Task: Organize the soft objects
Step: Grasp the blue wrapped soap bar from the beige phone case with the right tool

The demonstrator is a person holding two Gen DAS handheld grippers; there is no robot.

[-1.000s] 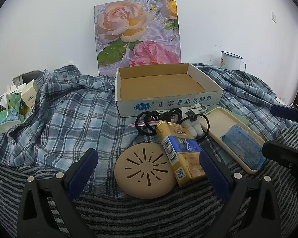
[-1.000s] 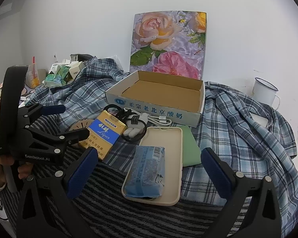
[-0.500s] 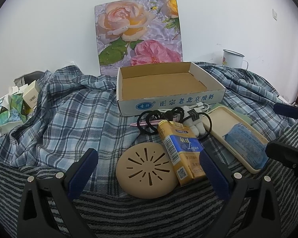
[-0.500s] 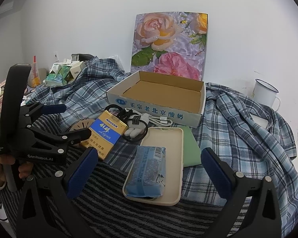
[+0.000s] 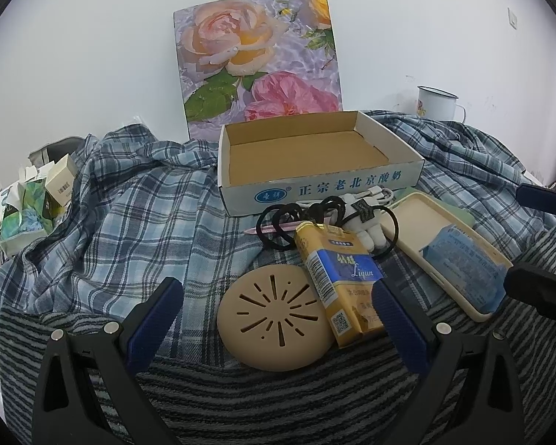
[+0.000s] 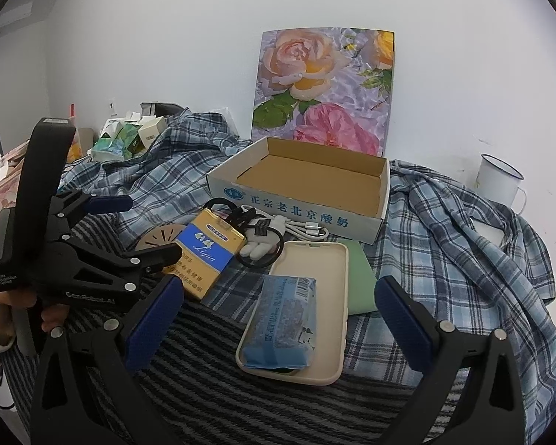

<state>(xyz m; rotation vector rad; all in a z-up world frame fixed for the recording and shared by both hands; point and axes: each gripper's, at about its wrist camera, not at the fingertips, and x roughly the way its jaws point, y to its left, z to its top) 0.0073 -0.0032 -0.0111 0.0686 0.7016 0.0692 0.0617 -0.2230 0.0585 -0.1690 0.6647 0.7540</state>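
- The cardboard box (image 5: pixel 315 163) sits at the back, the flower picture (image 5: pixel 257 63) upright behind it.
- Before the box: hair ties (image 5: pixel 278 222) and cable (image 5: pixel 374 196) (tangled together).
- The cigarette pack (image 5: pixel 337 278) overlaps the round disc (image 5: pixel 274 319) on its left.
- To the right, the tissue packet (image 6: pixel 281 322) lies in the phone case (image 6: pixel 315 270).

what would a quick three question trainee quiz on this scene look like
1. True or false: the open cardboard box holds nothing.
2. What lies inside the beige silicone phone case? A) blue tissue packet B) black hair ties C) white cable
3. Fill in: the yellow and blue carton partly overlaps the round beige slotted ______.

Key:
1. True.
2. A: the blue tissue packet.
3. Disc.

Both the left gripper and the right gripper have their fingers spread wide, gripping nothing.
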